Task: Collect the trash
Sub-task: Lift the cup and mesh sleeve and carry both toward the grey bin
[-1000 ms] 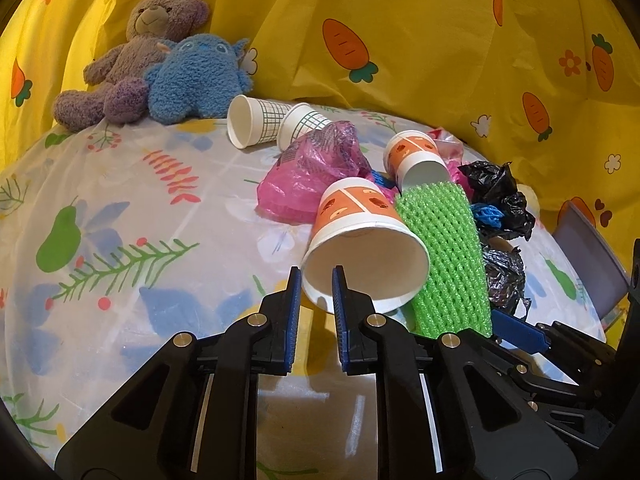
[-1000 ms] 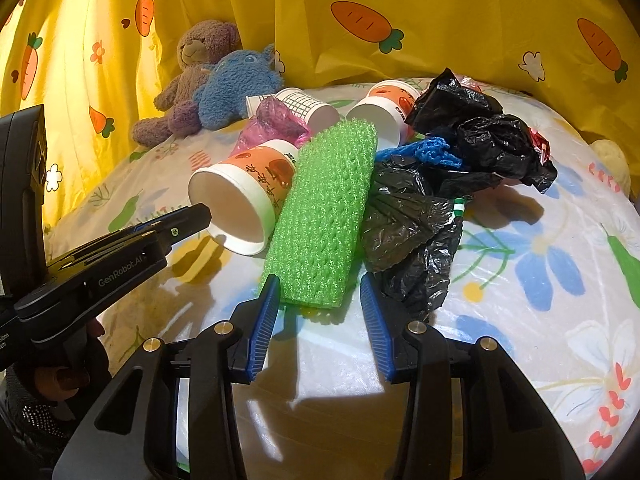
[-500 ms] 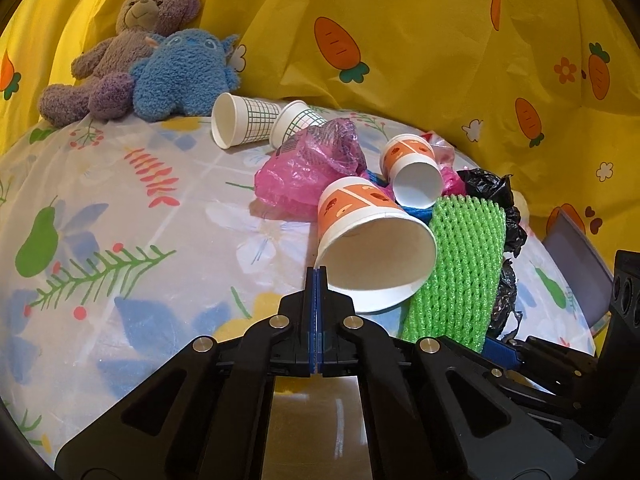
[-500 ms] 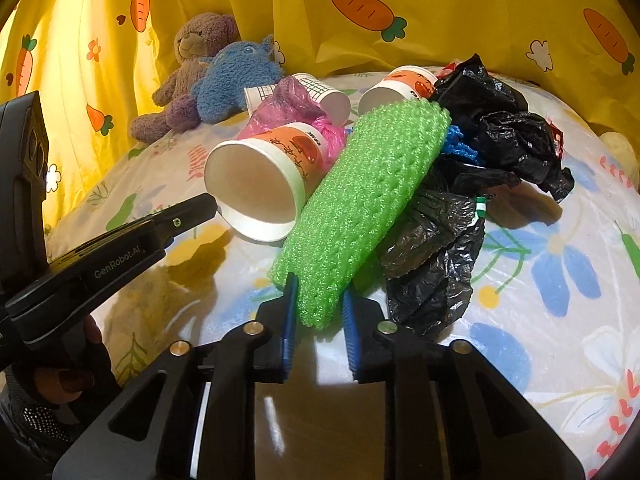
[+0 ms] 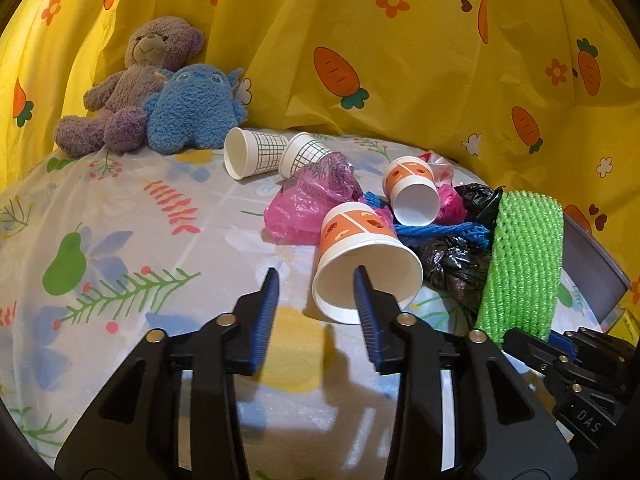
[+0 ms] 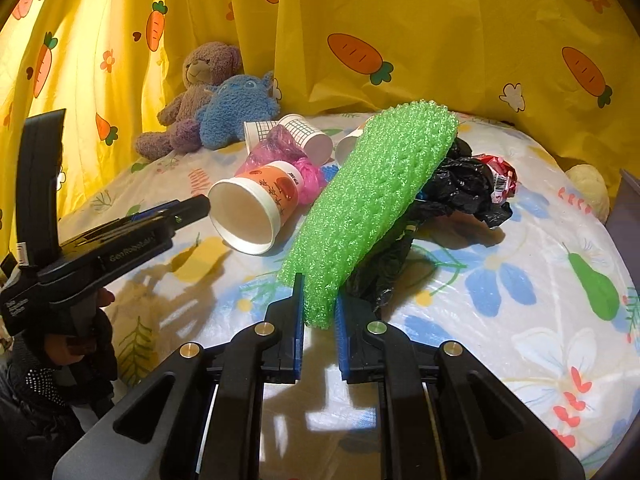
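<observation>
A heap of trash lies on the flowered sheet. My right gripper is shut on the near end of a green foam net, which is lifted off the sheet and also shows as the green foam net. My left gripper has its jaws opening, just in front of the mouth of an orange paper cup lying on its side; its right finger overlaps the rim, and nothing is pinched. That same orange paper cup sits left of the net. Black bags lie beneath the net.
A second orange cup, two grid-patterned cups, a pink bag and blue netting lie behind. Two plush toys sit against the yellow carrot curtain. A grey bin edge stands at right.
My right gripper closed on the green net's end and raised it off the sheet. My left gripper shut completely, then spread apart again before the orange cup.
</observation>
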### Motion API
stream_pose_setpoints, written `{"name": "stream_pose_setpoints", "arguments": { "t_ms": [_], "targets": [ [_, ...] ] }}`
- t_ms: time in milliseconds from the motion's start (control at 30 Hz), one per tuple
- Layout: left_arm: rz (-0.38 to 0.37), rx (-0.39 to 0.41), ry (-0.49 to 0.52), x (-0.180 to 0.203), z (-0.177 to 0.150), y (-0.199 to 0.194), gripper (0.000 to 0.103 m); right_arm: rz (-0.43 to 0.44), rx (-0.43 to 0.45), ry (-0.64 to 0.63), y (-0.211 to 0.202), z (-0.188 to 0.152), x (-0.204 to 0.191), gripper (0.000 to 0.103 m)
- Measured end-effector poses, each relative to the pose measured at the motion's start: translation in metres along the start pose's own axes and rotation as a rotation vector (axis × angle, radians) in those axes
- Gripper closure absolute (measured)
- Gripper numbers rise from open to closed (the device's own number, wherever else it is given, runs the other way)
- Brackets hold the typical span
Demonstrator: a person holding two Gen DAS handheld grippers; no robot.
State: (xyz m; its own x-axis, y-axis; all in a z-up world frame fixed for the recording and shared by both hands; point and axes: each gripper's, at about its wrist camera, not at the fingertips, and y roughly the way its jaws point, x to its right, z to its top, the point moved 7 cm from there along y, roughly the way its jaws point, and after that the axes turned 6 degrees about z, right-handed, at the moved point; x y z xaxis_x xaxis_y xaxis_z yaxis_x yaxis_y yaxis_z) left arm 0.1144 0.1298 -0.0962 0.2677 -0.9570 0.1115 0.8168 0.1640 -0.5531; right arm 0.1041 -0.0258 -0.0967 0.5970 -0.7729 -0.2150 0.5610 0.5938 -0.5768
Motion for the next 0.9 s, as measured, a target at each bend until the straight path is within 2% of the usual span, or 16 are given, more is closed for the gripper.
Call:
{"name": "stream_pose_setpoints", "arguments": {
  "t_ms": [167,200,233,267,300,333,467,633,767,900],
  "targets": [
    [0.006,-0.066,0.01,0.004,0.0,0.02,0.06,-0.007,0.02,-0.009,-0.011,0.002,0.001,0.089],
    [0.003,-0.075,0.008,0.005,0.0,0.023,0.069,-0.01,0.023,-0.012,-0.012,0.002,0.002,0.089],
    [-0.002,-0.086,0.005,0.005,0.0,0.026,0.082,-0.012,0.025,-0.013,-0.014,0.001,0.002,0.089],
    [-0.003,-0.094,0.002,0.006,0.0,0.029,0.088,-0.013,0.026,-0.013,-0.016,0.001,0.003,0.089],
    [0.002,-0.1,0.002,0.007,-0.001,0.03,0.099,-0.015,0.027,-0.015,-0.018,0.001,0.004,0.089],
    [0.002,-0.1,0.007,0.008,-0.001,0.03,0.101,-0.018,0.029,-0.016,-0.02,0.0,0.006,0.089],
    [0.007,-0.064,0.023,0.014,-0.001,0.02,0.101,-0.042,0.034,-0.01,-0.03,-0.004,0.016,0.089],
    [-0.098,-0.007,-0.02,0.023,0.009,-0.014,0.101,-0.094,0.062,0.011,-0.05,-0.003,0.038,0.089],
    [-0.144,0.055,0.012,0.047,0.023,-0.039,0.101,-0.145,0.098,0.02,-0.067,0.002,0.055,0.089],
    [-0.202,0.081,0.056,0.085,0.034,-0.054,0.101,-0.214,0.123,0.034,-0.087,0.006,0.081,0.089]
  ]
}}
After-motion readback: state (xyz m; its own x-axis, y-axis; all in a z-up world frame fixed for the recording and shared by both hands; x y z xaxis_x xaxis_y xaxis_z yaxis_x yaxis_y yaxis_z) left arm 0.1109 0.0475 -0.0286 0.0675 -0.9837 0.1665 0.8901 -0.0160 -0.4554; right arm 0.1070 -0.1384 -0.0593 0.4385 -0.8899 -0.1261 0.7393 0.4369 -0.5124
